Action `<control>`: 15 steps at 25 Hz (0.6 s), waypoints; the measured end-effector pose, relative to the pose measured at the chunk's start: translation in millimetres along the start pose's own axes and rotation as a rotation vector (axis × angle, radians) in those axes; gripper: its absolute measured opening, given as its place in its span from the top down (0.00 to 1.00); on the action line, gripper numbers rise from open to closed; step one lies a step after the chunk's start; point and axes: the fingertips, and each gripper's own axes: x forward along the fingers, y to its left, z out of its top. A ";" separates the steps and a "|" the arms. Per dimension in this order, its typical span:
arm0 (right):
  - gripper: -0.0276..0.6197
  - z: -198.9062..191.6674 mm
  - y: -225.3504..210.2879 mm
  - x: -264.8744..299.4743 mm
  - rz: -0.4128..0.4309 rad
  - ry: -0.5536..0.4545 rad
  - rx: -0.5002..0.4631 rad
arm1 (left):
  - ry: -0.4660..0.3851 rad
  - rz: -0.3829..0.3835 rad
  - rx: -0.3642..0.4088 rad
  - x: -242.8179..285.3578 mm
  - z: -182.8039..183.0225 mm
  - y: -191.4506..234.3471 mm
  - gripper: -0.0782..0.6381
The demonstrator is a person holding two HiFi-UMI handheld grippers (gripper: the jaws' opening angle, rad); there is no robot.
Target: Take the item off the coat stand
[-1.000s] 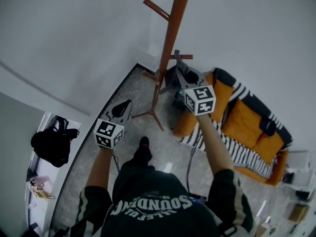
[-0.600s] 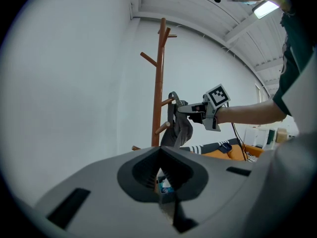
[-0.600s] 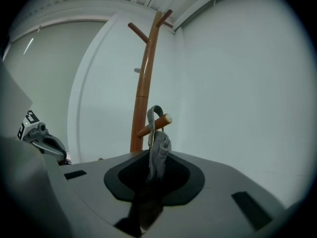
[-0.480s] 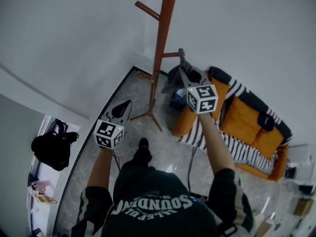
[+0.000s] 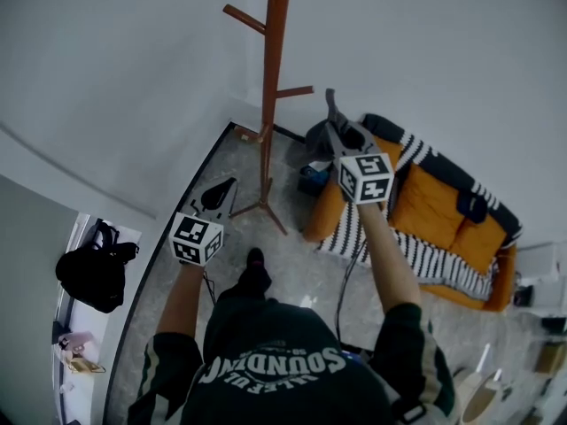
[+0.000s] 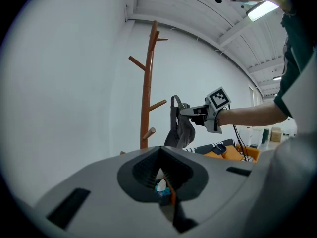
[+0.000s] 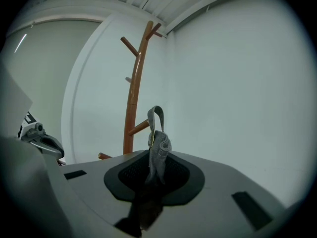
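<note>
A brown wooden coat stand (image 5: 268, 87) rises by the white wall, its pegs bare; it also shows in the left gripper view (image 6: 145, 108) and the right gripper view (image 7: 132, 113). My right gripper (image 5: 332, 113) is shut on the strap of a grey fabric item (image 5: 321, 135), which hangs free to the right of the stand, clear of the low peg. From the jaws of that gripper (image 7: 153, 175) the grey item (image 7: 158, 150) stands up with its looped strap on top. My left gripper (image 5: 226, 189) hangs low at the left, jaws together and empty, and looks at the item (image 6: 181, 130).
An orange sofa (image 5: 434, 211) with a black-and-white striped blanket stands right of the stand. A black bag (image 5: 93, 273) lies at the far left beyond a wall edge. A cable (image 5: 341, 290) runs across the speckled floor. The stand's feet (image 5: 266, 209) spread near the left gripper.
The right gripper with the grey item has come away from the stand's low peg, rightward. The stand has slid left in the head view. The left gripper stays put.
</note>
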 end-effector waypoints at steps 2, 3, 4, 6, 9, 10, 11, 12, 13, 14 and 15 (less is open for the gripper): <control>0.86 -3.0 -0.7 -9.6 -0.009 0.001 0.007 | -0.004 -0.009 0.003 0.8 2.6 -5.2 0.89; 0.86 -5.0 0.2 -14.9 -0.013 0.002 0.008 | -0.005 -0.014 0.005 1.1 3.6 -8.0 0.89; 0.86 -7.3 2.1 -20.2 -0.016 0.002 0.006 | -0.007 -0.018 0.006 1.1 4.6 -10.6 0.89; 0.86 -12.3 8.3 -30.4 -0.021 0.001 0.000 | -0.013 -0.027 0.009 0.3 6.5 -14.8 0.89; 0.86 -19.7 18.9 -46.2 -0.024 -0.004 0.008 | -0.021 -0.040 0.010 -0.6 7.5 -19.0 0.89; 0.86 -21.2 22.5 -51.8 -0.024 -0.006 0.011 | -0.023 -0.043 0.011 -0.9 7.7 -20.2 0.89; 0.86 -21.9 26.4 -57.7 -0.022 -0.010 0.013 | -0.025 -0.045 0.011 -1.3 8.1 -21.4 0.89; 0.86 -21.5 30.3 -63.8 -0.018 -0.014 0.014 | -0.026 -0.047 0.012 -1.7 8.9 -23.1 0.89; 0.86 -20.4 34.3 -70.0 -0.013 -0.019 0.013 | -0.029 -0.049 0.012 -1.9 10.1 -25.2 0.89; 0.86 -19.4 38.0 -76.4 -0.009 -0.023 0.010 | -0.032 -0.052 0.013 -2.1 11.6 -27.9 0.89; 0.86 -19.1 41.2 -82.8 -0.005 -0.024 0.007 | -0.034 -0.055 0.013 -2.3 12.9 -31.1 0.89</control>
